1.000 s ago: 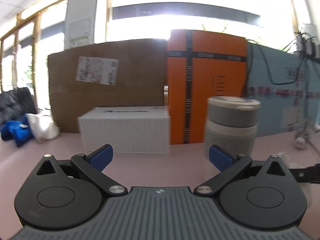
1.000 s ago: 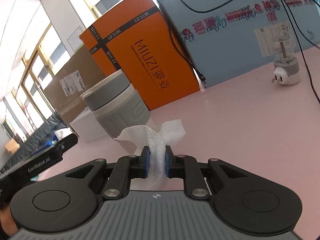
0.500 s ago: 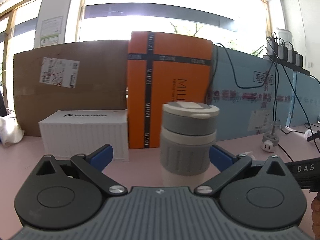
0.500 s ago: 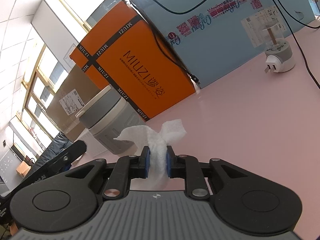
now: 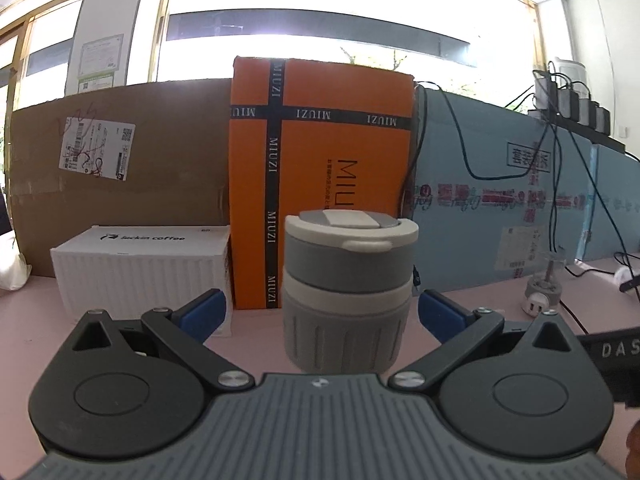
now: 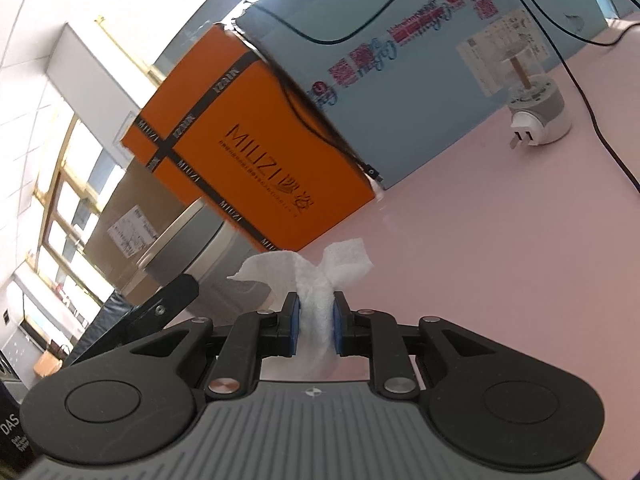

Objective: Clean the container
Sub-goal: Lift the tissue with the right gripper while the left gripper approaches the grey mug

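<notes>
- Currently, left gripper (image 5: 320,316): jaws spread wide, blue pads on either side of the container (image 5: 349,292), not touching it.
- Container: grey and white lidded cup, upright on the pink desk (image 5: 256,336), near the gripper and centred between the pads in the left wrist view. Flip tab on the lid faces the camera.
- Right gripper (image 6: 315,322): jaws narrow, clamped on a white wipe (image 6: 316,280); crumpled ends of the wipe fan out above the pads.
- Right wrist view is strongly tilted; container (image 6: 192,256) shows to the left of the wipe, partly hidden behind it. Cannot tell whether wipe and container touch.
- Behind the container: orange box (image 5: 320,152) upright, brown cardboard box (image 5: 120,160) far left, blue panel (image 5: 500,200) far right.
- White carton (image 5: 140,268) on the desk left of the orange box, just beside it.
- Small plug-in device (image 6: 536,116) on the desk at right, well apart from the container, black cables near it.
</notes>
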{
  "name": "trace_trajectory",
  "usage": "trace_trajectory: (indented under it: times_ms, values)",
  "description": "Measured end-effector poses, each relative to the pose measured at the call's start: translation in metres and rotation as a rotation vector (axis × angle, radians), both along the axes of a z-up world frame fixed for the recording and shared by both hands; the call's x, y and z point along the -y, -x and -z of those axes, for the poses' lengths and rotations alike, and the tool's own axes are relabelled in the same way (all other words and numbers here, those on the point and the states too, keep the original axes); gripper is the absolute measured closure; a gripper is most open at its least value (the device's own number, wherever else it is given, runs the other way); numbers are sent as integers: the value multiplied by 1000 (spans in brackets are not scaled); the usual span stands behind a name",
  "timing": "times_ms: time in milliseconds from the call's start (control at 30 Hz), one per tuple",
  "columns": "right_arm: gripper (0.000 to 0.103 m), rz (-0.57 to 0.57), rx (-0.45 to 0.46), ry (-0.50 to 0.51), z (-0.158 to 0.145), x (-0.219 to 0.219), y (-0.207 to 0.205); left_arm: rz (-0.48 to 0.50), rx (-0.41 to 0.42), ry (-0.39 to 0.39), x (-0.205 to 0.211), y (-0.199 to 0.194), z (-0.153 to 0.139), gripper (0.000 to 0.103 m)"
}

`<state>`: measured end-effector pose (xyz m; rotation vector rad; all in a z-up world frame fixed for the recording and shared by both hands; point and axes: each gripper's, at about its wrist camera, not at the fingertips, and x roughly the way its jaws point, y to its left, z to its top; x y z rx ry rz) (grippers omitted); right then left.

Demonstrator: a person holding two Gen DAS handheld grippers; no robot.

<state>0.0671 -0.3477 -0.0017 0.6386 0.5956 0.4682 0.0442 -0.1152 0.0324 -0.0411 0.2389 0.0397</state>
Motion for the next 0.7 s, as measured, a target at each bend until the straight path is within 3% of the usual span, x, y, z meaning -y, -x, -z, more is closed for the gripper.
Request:
trace_trajectory:
  times_ms: [167,300,567,700]
  values:
    - [86,20,9,-7,1,-3,-4,1,6,11,4,-11,4,0]
    - [86,50,17,-44,1,-2,-8,6,1,5,5,-15,8,9]
    - [86,86,58,-76,-15,-6,-24,34,36,-34,4,-20,13,8]
    - [86,96,89,-90,-19,-9,-31,31,64,-51,5,-24,12,3]
